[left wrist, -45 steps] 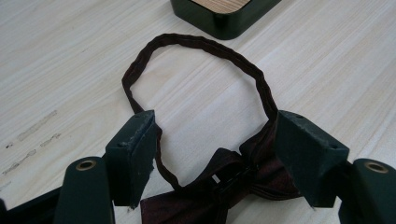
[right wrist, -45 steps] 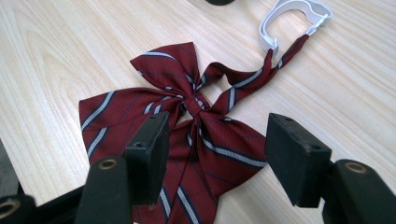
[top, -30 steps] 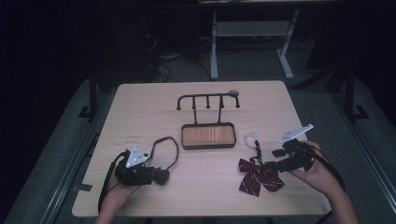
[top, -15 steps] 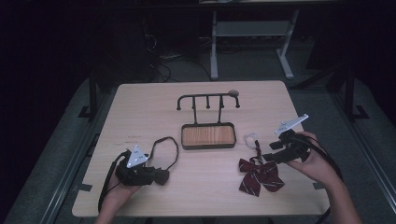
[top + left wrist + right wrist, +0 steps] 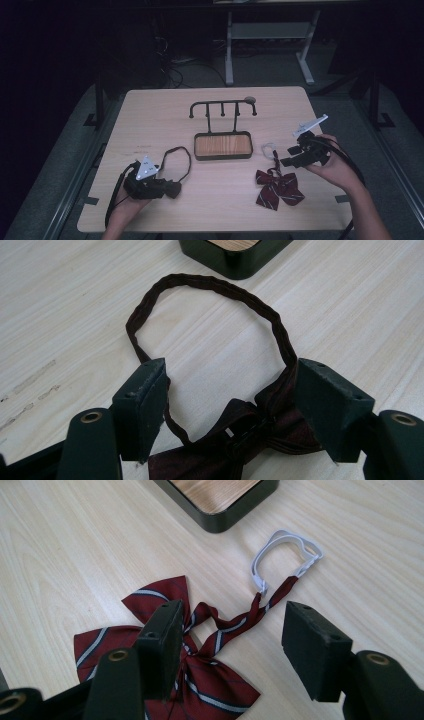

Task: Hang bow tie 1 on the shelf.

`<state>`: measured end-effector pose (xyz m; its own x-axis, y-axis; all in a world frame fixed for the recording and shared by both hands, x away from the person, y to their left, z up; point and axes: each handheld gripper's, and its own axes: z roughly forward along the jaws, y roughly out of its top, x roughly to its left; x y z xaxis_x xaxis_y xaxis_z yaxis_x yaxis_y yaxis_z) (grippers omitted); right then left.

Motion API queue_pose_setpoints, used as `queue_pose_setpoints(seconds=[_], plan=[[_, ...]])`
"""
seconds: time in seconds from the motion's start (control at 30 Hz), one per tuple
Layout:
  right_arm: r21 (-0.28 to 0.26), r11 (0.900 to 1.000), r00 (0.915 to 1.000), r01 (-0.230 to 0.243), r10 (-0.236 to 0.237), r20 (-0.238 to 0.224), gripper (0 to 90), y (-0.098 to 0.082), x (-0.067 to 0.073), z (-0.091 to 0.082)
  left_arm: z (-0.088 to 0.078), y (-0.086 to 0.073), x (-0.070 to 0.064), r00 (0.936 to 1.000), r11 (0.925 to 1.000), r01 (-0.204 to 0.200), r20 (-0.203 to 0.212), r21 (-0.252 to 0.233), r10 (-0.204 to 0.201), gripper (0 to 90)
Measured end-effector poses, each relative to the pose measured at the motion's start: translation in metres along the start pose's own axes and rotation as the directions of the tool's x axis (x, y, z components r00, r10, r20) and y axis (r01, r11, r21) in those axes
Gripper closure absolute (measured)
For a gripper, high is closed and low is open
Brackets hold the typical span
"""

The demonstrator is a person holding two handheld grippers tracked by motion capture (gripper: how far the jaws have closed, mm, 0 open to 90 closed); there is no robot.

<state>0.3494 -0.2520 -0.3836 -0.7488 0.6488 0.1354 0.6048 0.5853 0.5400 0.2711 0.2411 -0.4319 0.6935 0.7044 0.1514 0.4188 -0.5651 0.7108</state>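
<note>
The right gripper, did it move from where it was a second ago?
Yes. The right gripper has lifted up and away from the striped bow tie, toward the table's far edge.

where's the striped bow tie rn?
High view: the striped bow tie lies flat on the table's right front, just ahead of the open right tool, near the rack's tray.

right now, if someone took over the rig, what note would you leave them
Left gripper: open, jaws either side of the dark bow tie, not clamped.
Right gripper: open above the striped bow tie, nothing held.
Both ties lie flat on the table, their loops toward the hook stand.
Done: nothing hung or lifted.
Left, probably: grip each tie and hang it on the stand.
</note>
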Motion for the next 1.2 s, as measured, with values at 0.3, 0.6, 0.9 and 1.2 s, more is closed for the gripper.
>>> queue_pose_setpoints(seconds=[0.3,0.6,0.9,1.2], plan=[[0.021,1.000,1.0000,-0.009,0.009,0.000,42.2,0.005,-0.007,0.006,0.000,0.000,-0.001,1.0000,1.0000,0.000,-0.002,0.002,0.000,30.5],[0.075,0.996,0.9984,-0.044,0.041,0.039,44.3,0.012,-0.022,0.014,0.000,0.001,-0.001,1.0000,1.0000,-0.001,0.003,0.002,0.001,30.4],[0.140,0.988,0.9962,-0.070,0.061,0.061,46.0,0.030,-0.033,0.027,0.000,0.001,0.000,1.0000,1.0000,-0.008,0.002,0.005,0.008,30.4],[0.197,0.974,0.9898,-0.114,0.094,0.107,50.6,0.036,-0.042,0.053,0.000,0.001,0.000,1.0000,1.0000,-0.008,0.002,0.003,0.008,30.4]])
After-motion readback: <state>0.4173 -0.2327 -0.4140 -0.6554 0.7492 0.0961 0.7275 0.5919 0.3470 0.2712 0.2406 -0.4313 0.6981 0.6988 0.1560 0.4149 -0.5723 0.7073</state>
